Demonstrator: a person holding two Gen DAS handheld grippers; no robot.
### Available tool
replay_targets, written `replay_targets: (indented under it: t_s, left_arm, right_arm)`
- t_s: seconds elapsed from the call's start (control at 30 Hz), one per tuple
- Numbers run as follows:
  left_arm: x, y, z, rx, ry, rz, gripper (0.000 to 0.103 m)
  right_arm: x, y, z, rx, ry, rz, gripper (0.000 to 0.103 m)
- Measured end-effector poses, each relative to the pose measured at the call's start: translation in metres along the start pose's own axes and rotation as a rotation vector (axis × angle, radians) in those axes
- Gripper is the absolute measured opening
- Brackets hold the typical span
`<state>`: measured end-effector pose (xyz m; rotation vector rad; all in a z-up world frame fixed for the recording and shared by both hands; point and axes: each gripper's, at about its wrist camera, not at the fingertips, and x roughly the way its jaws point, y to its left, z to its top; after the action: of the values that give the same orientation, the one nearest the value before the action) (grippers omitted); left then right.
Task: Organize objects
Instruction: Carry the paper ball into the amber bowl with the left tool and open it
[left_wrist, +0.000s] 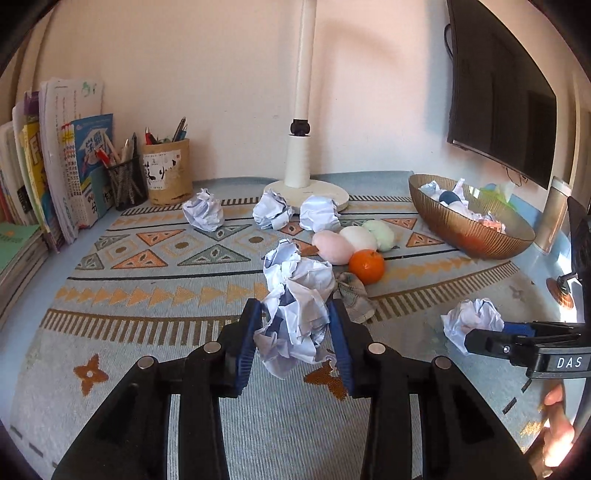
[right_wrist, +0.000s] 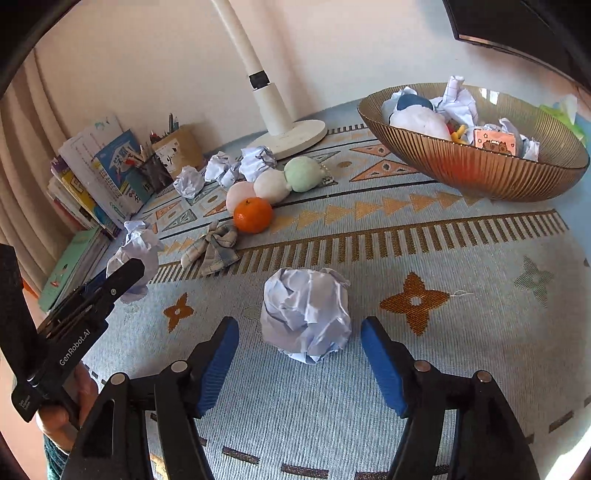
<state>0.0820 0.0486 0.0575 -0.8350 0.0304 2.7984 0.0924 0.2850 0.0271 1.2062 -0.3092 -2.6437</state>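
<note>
Crumpled matt paper ball (right_wrist: 306, 314), woven cloth table cover (right_wrist: 461, 258), glossy ribbed amber bowl (right_wrist: 480, 166), ridged blue claw pads (right_wrist: 218, 362)

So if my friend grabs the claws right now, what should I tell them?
Left claw: shut on a paper ball, above the cloth.
Right claw: open, a second ball sits between its fingers, not gripped.
Bowl: already holds some paper balls and toys.
Left: three balls by the lamp base, the plush, orange and bow on the cloth.
Next, probably: drop the held ball in the bowl, close on the second.
</note>
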Motion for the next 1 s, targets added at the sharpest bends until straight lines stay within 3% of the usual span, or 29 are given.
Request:
replay_targets:
  t_s: [0.3, 0.33, 0.4, 0.57, 0.73, 0.83, 1.0]
  left_arm:
    - [-0.003, -0.005, -0.001, 0.035, -0.009, -0.021, 0.037]
    - [-0.002, -0.004, -0.001, 0.03, -0.008, -0.027, 0.037]
    - [-0.002, -0.002, 0.0, 0.018, -0.005, -0.035, 0.037]
    - [-0.003, -0.004, 0.0, 0.032, -0.011, -0.057, 0.036]
    - [-0.001, -0.022, 0.003, 0.105, 0.008, -0.05, 0.036]
    - [-0.009, -0.04, 0.027, 0.098, -0.01, -0.152, 0.035]
    - [-0.021, -0.1, 0.098, 0.125, -0.103, -0.329, 0.035]
  right_arm:
    - [0.008, 0.02, 0.0, -0.13, -0.035, -0.173, 0.067]
    - [0.009, 0.02, -0.001, -0.134, -0.041, -0.175, 0.065]
    - [0.011, 0.02, -0.004, -0.135, -0.046, -0.174, 0.049]
    - [-0.007, 0.023, -0.011, -0.161, -0.108, -0.127, 0.046]
    - [-0.056, 0.008, 0.008, -0.172, -0.197, -0.182, 0.046]
    - [-0.098, -0.022, 0.042, -0.084, -0.283, -0.236, 0.047]
    - [-0.153, -0.083, 0.096, 0.14, -0.427, -0.321, 0.049]
